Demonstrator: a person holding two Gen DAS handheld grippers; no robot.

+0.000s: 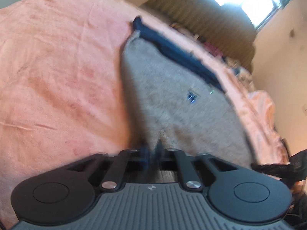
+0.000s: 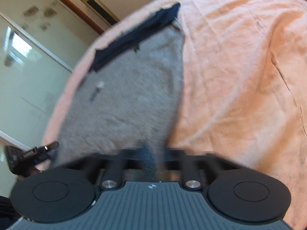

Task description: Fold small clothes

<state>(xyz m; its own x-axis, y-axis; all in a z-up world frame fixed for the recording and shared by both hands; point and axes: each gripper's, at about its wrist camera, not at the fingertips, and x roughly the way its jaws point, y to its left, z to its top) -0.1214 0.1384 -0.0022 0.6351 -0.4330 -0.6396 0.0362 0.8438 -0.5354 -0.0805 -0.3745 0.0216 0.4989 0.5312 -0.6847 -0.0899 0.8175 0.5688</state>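
A small grey garment (image 1: 172, 95) with a dark navy band (image 1: 172, 51) along its far end lies on a peach bedspread (image 1: 57, 67). In the left wrist view, my left gripper (image 1: 153, 150) is at the garment's near edge, shut with grey cloth pinched between its fingers. The right wrist view shows the same grey garment (image 2: 124, 95) and navy band (image 2: 138, 34). My right gripper (image 2: 154, 153) is shut on the near edge at the other corner. Each gripper shows at the side of the other's view, blurred. Both pictures are smeared.
The peach bedspread (image 2: 239, 76) spreads wide beside the garment. A bright window (image 1: 239, 0) and a dark rounded headboard (image 1: 201, 23) with clutter lie beyond the bed. Pale glass closet doors (image 2: 25, 67) stand past the bed's edge.
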